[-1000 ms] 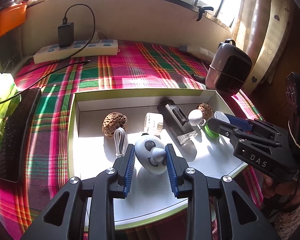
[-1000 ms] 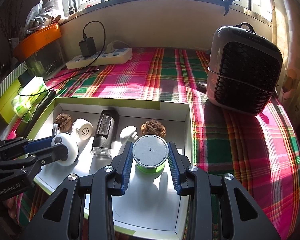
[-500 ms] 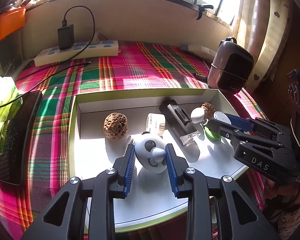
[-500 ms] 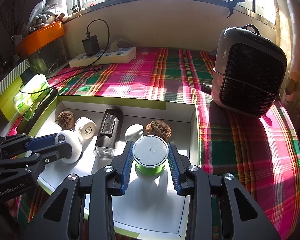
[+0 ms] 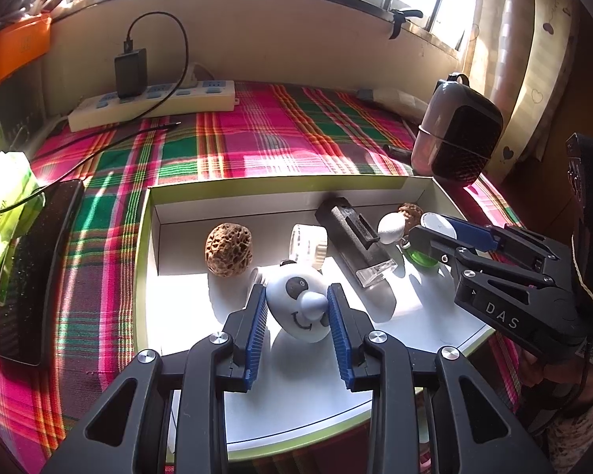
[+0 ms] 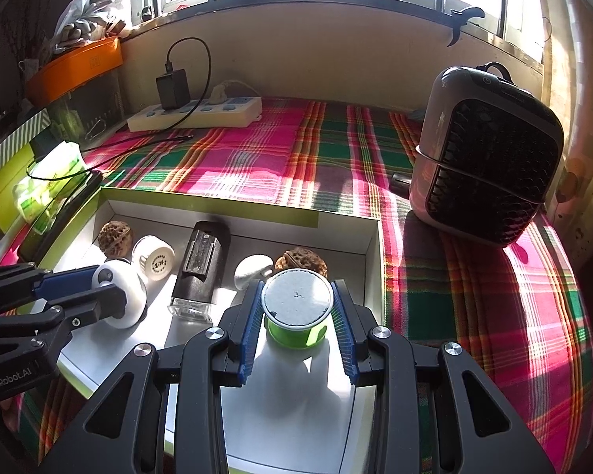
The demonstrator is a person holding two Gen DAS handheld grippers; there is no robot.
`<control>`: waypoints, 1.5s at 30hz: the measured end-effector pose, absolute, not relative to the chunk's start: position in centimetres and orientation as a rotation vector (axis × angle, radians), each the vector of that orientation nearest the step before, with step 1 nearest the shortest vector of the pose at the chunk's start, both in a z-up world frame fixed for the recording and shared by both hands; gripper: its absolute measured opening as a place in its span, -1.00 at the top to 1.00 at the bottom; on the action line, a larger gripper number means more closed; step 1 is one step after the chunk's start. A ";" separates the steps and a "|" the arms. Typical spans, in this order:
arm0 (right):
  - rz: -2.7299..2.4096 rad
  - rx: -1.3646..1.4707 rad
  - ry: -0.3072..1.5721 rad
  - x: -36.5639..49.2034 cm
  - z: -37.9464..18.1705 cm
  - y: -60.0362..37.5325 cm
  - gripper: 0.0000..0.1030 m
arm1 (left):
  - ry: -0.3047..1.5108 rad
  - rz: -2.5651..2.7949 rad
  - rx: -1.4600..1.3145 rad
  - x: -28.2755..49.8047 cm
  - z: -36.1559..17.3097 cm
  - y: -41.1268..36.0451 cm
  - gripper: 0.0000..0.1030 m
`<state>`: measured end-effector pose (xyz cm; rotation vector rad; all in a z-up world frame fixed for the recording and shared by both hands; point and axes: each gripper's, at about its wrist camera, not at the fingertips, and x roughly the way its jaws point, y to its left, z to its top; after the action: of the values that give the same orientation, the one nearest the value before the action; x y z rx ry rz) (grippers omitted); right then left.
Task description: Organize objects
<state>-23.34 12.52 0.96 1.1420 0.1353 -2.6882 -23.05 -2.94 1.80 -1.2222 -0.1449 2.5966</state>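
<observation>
A shallow white box (image 5: 375, 197) with a green rim lies on the plaid cloth. My left gripper (image 5: 298, 312) is shut on a white panda toy (image 5: 302, 302) and holds it over the box floor. My right gripper (image 6: 298, 314) is shut on a green spool with a grey top (image 6: 298, 308). In the box lie two walnuts (image 5: 229, 249) (image 6: 301, 260), a white round cap (image 5: 308, 243), a black oblong device (image 5: 350, 233) and a white mushroom-shaped piece (image 5: 391, 227). The right gripper also shows in the left wrist view (image 5: 427, 243), and the left gripper in the right wrist view (image 6: 110, 296).
A dark fan heater (image 6: 490, 158) stands right of the box. A white power strip (image 5: 150, 102) with a black charger sits at the back. A black phone (image 5: 35, 268) and a green packet (image 5: 4, 205) lie left of the box.
Both grippers have risen and drawn back a little with their objects still held. The panda toy has lifted away from the white loop it was next to.
</observation>
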 end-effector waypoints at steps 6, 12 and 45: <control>-2.693 1.135 0.135 -23.4 1.0 12.5 0.31 | -0.142 2.598 -1.222 -23.1 1.8 -3.0 0.41; -2.695 1.136 0.137 -23.4 1.0 12.4 0.31 | -0.143 2.598 -1.222 -23.1 1.8 -2.9 0.40; -2.677 1.126 0.138 -23.1 1.0 12.0 0.15 | -0.128 2.604 -1.225 -23.1 1.7 -2.6 0.36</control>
<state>-23.11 11.96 0.99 1.1263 0.1376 -2.6765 -23.06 -2.61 1.70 -1.2250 -0.1280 2.6036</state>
